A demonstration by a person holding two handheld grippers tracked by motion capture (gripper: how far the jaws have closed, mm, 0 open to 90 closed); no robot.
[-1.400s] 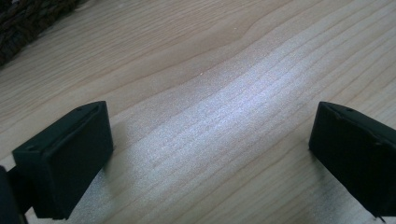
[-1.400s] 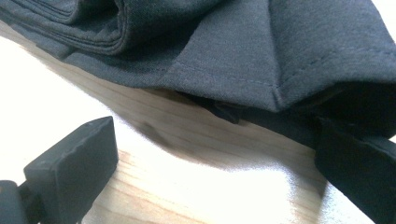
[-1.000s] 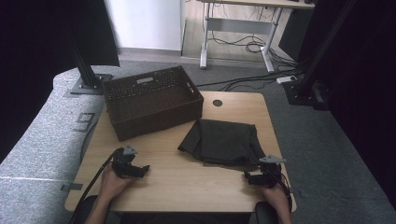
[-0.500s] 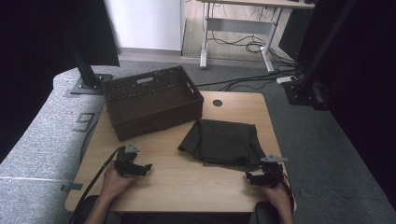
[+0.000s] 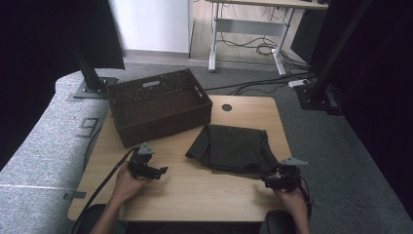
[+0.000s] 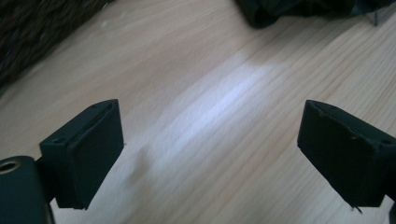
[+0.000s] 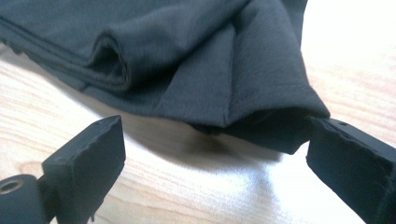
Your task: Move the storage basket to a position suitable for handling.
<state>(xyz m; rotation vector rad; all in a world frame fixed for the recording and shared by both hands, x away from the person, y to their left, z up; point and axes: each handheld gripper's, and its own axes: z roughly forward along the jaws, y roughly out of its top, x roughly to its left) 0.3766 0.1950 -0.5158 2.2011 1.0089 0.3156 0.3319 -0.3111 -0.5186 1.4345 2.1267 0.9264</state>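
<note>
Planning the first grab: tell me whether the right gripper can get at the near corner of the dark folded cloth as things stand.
Probably yes. The right gripper sits open right by the dark folded cloth, whose corner lies just ahead of its jaws in the right gripper view, with bare table between and nothing in the way.

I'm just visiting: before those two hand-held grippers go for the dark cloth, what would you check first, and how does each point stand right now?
1. Right gripper open: ok, its jaws stand wide, having just closed a little, with nothing pinched.
2. Right gripper lined up: ok, it faces the near corner of the folded dark cloth.
3. Left gripper open: ok, jaws apart over bare wood, having just closed a little.
4. Left gripper at the cloth: not ok, the cloth lies farther off in its view.
5. Cloth flat on the table: ok, folded, one edge bunched.
6. Wicker basket free to take it: ok, it looks empty.
</note>
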